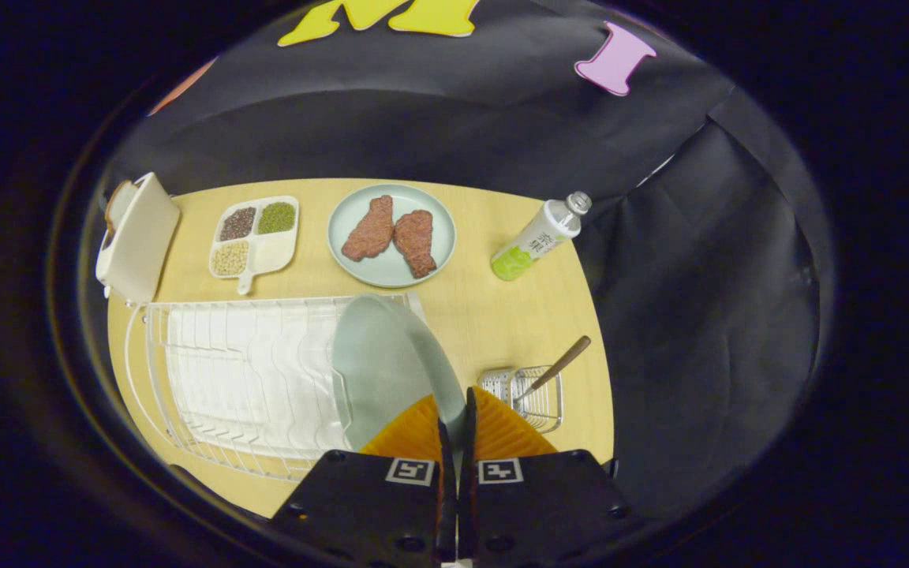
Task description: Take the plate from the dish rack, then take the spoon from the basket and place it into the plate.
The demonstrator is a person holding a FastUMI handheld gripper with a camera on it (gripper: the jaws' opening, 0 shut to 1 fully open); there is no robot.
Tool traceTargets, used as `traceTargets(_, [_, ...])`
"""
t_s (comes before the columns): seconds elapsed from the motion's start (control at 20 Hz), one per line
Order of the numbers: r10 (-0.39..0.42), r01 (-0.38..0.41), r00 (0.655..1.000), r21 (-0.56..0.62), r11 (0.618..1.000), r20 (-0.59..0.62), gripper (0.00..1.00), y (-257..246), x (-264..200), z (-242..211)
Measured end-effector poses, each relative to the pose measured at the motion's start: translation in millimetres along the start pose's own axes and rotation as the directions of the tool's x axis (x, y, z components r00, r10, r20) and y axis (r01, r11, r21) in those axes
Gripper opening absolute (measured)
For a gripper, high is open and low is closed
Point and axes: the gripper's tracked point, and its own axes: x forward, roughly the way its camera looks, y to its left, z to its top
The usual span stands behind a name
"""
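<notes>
Tongs [454,410] closed narrow on the rim of the pale green plate [391,363], one finger on each face, both pressing. Plate held on edge, rising just ahead of the fingertips and leaning over the near end of the white wire dish rack [210,371]. Not possible to tell whether the lower edge of the plate has cleared the rack wires or sits among them.

First step judged in progress: plate gripped, not yet set flat on the wooden table [494,315].

Small wire basket [529,394] just beside the fingers on the outer side, away from the rack. Spoon [557,367] standing in it, wooden handle slanting up and away from the tongs. Untouched; second step not begun.

Beyond the plate, farther along the table: a second plate with two pieces of meat [391,233], a divided tray of beans [253,237], a bottle [537,237] lying tilted, and a white box-like object [135,237] past the far corner of the rack.

Remaining, as judged: set plate down on bare table, release, fetch spoon from basket, lay it in the plate. Bare table between basket and meat plate appears the likeliest landing spot.
</notes>
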Motion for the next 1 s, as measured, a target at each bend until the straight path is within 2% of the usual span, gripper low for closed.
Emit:
traceTargets(0.6, [-0.075, 0.075, 0.996, -0.01, 0.997, 0.044, 0.06, 2, -20, -4])
traceTargets(0.65, [-0.112, 0.112, 0.991, -0.001, 0.994, 0.067, 0.06, -8, -26, -2])
traceTargets(0.8, [-0.058, 0.056, 0.986, 0.013, 0.998, 0.158, 0.06, -10, -51, 4])
traceTargets(1.0, [0.001, -0.006, 0.984, 0.025, 1.0, 0.178, 0.06, -18, -80, -19])
